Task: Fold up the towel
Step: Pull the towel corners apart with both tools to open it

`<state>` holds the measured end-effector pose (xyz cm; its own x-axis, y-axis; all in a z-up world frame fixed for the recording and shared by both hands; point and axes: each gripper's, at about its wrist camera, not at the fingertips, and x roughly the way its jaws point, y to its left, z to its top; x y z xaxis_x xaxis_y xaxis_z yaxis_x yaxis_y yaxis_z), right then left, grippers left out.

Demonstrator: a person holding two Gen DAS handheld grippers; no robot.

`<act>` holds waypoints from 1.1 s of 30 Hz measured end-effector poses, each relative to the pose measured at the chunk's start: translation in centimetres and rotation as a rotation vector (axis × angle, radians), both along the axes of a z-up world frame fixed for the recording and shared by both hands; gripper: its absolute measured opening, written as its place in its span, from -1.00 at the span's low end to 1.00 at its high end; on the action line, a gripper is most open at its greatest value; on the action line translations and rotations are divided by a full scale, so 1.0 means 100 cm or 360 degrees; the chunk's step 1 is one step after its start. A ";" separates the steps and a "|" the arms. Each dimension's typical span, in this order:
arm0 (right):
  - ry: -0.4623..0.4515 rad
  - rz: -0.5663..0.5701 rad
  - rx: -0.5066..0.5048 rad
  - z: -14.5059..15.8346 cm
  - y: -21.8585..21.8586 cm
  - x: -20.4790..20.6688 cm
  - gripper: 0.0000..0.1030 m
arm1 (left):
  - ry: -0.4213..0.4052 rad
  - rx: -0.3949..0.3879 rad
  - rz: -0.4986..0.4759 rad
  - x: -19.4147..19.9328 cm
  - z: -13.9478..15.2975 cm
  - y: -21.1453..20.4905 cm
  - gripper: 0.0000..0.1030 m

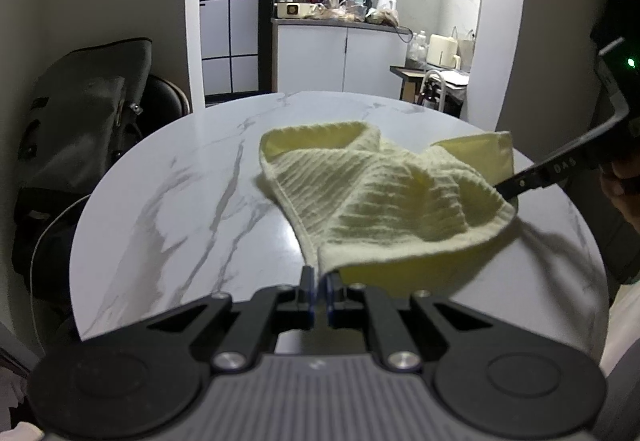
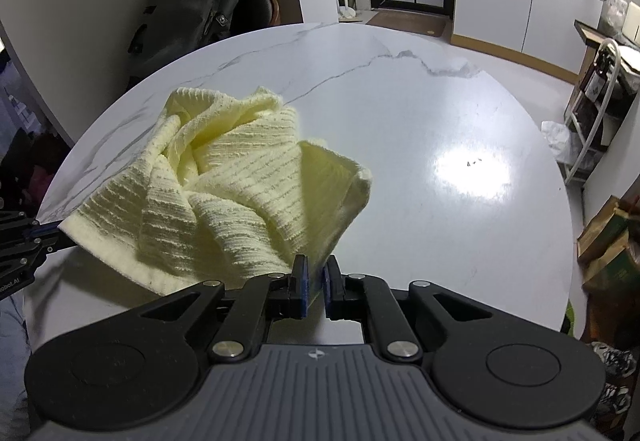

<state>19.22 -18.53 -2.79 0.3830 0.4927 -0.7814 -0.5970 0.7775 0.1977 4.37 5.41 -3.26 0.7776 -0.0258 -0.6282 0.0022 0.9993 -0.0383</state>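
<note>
Below, round marble table [image 2: 400, 113]; behind, kitchen counter [image 1: 340, 23], cluttered.

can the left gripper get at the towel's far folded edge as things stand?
Probably not yet. The left gripper is shut on a near corner of the towel, as is the right gripper. The far edge lies unobstructed on the table, but left must release first.

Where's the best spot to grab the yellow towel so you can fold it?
By its near corners, coming in low from the table's near edge. The towel lies crumpled on the marble table, and only the hemmed corners stick out flat and thin enough to pinch. The left gripper and right gripper each already hold one.
</note>
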 end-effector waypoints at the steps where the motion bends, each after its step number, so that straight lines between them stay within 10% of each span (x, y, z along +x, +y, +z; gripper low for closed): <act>1: 0.0003 -0.0005 0.0009 -0.001 -0.001 0.000 -0.80 | 0.0001 0.0001 0.0001 0.000 0.000 0.000 -0.89; 33: -0.0080 -0.0063 0.0083 0.011 -0.006 0.037 -0.64 | 0.0032 0.0044 0.0045 -0.001 -0.005 0.003 -0.89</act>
<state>22.96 -19.18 -1.71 0.4410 0.5162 -0.7342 -0.5763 0.7900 0.2092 4.29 5.72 -3.72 0.7651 0.0138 -0.6437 -0.0267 0.9996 -0.0103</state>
